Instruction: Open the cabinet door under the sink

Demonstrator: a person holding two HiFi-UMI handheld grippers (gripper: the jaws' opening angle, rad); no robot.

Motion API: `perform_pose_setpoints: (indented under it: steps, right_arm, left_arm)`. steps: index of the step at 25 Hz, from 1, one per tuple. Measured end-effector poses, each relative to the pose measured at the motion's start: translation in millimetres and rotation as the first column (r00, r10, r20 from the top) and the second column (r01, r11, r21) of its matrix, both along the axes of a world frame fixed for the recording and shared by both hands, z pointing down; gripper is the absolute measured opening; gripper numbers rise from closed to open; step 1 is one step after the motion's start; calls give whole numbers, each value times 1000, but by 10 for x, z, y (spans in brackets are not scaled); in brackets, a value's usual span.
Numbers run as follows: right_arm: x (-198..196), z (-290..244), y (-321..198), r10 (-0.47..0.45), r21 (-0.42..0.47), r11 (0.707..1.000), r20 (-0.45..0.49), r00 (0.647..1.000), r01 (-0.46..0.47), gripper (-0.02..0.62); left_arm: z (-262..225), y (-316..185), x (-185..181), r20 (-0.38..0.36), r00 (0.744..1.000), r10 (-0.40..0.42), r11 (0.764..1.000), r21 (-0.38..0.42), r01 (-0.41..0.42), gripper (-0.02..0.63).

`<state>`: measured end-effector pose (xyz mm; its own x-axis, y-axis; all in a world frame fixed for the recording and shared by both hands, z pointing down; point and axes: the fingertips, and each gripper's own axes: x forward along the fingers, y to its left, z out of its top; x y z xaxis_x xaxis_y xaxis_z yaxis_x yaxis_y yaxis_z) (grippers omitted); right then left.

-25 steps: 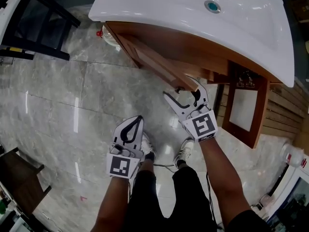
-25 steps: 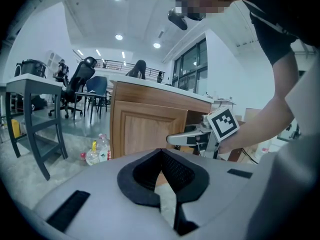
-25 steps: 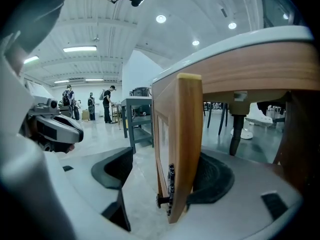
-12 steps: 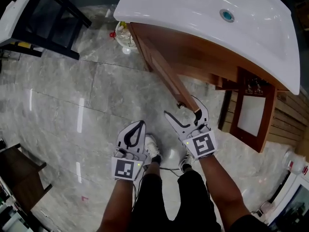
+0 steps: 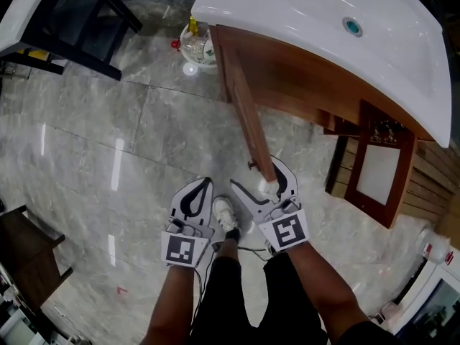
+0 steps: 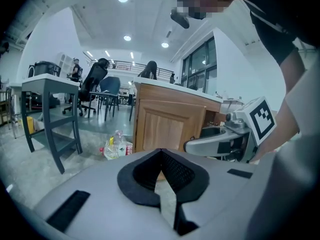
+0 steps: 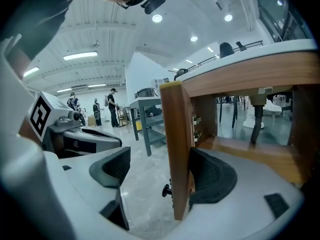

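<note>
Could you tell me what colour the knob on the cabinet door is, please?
The knob is black, clearest in the right gripper view.

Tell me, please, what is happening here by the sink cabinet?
A person holds a gripper in each hand, working on the wooden cabinet door under the white sink. The door stands swung well out. The right gripper straddles its free edge near the knob; its fingers have just been opening, one behind the door, the other clear of the front, so nothing is gripped. The left gripper is shut and empty, hanging beside it.
</note>
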<state>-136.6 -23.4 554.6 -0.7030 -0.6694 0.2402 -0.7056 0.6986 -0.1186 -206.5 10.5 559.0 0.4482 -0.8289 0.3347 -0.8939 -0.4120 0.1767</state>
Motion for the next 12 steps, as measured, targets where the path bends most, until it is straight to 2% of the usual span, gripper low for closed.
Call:
perform_pose_setpoints:
  steps: [4, 9, 12]
  right_arm:
    - [-39, 2, 11, 3, -9, 1000, 1, 1000, -3, 359]
    - [-276, 86, 197, -151, -17, 989, -112, 982, 150, 357]
    - [-503, 101, 282, -189, -43, 982, -110, 976, 185, 357]
  left_arm:
    - [-4, -14, -122, 14, 1000, -12, 1000, 9, 12, 21]
    - [14, -17, -221, 5, 999, -44, 999, 7, 44, 21]
    - [1, -10, -314, 4, 998, -68, 998, -6, 68, 21]
